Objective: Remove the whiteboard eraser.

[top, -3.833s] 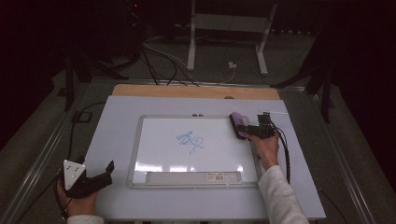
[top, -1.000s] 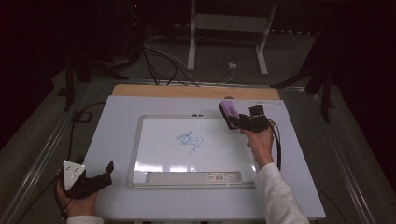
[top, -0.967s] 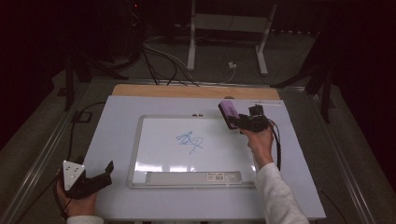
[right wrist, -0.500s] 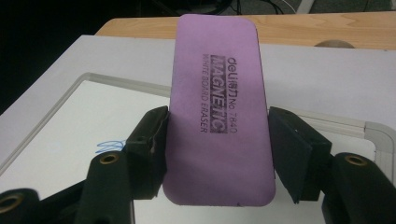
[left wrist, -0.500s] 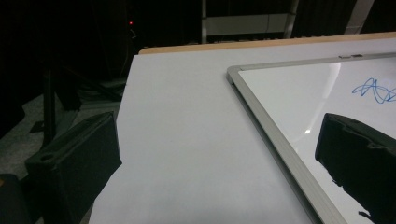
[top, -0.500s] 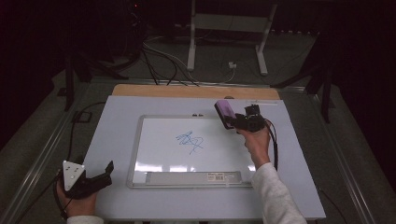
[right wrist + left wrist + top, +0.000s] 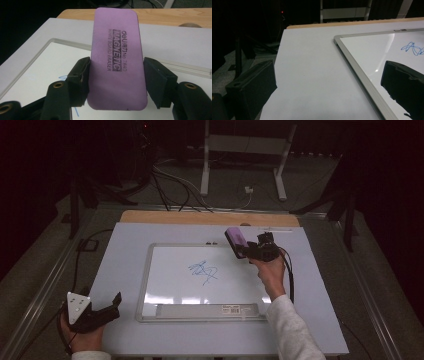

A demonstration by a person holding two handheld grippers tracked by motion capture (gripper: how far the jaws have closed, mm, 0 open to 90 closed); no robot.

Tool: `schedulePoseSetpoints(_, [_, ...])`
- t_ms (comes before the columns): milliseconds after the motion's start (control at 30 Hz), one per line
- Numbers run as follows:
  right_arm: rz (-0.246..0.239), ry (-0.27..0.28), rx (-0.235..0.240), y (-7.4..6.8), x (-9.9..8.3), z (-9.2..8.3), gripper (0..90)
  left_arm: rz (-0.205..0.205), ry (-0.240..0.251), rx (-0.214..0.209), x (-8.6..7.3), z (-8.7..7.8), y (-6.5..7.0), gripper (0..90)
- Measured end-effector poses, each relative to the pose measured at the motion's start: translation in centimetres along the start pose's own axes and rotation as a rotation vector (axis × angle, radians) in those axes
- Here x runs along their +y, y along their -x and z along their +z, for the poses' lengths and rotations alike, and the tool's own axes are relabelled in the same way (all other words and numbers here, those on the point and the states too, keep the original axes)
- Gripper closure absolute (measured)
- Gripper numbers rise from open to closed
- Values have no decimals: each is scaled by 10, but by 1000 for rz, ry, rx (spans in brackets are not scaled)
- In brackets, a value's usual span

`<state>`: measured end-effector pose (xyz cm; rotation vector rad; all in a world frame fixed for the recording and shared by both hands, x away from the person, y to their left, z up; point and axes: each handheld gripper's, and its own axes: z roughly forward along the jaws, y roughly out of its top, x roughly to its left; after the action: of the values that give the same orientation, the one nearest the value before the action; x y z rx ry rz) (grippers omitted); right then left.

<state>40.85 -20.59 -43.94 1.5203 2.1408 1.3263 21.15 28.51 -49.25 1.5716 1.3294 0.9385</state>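
A purple whiteboard eraser [image 7: 116, 57] is clamped between the jaws of my right gripper [image 7: 116, 82], held in the air over the whiteboard's far right corner. In the high view the eraser [image 7: 235, 241] sticks out to the left of the right gripper [image 7: 250, 251]. The whiteboard [image 7: 170, 285] lies flat on the table with a blue scribble [image 7: 203, 271] near its middle. My left gripper [image 7: 111, 306] rests at the table's near left corner, open with nothing between its jaws. Its view shows the whiteboard's frame [image 7: 352, 62] and the scribble [image 7: 413, 48].
The white tabletop [image 7: 120, 250] has a wooden strip [image 7: 200, 217] along its far edge. Beyond the table stand a metal stand [image 7: 242, 145] and cables [image 7: 170, 180] on the floor. A label strip [image 7: 200, 310] runs along the whiteboard's near edge.
My right gripper has lifted the eraser and carried it left from the board's right edge, over the far right corner. The left gripper has stayed put.
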Motion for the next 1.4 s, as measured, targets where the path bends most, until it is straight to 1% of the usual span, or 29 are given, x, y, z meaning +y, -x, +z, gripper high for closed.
schedulePoseSetpoints(400, [-21, -5, 19, -11, -1, 4, 412, 0, -1, 2, 0, 0, 0, 8])
schedulePoseSetpoints(633, [-33, -18, 25, -18, -3, 10, 412, -3, 0, 0, 0, 0, -1, 8])
schedulePoseSetpoints(767, [-49, -22, 32, -23, -3, 13, 412, -2, -1, 0, 0, 1, -1, 7])
schedulePoseSetpoints(933, [-58, -29, 40, -27, -4, 16, 412, -11, -1, 3, -1, 1, -3, 8])
schedulePoseSetpoints(1067, [-72, -36, 43, -31, -5, 18, 413, -4, 0, 3, 0, 1, -2, 8])
schedulePoseSetpoints(1400, [-105, -51, 53, -38, -8, 20, 412, -5, -4, 3, 0, 2, -1, 8])
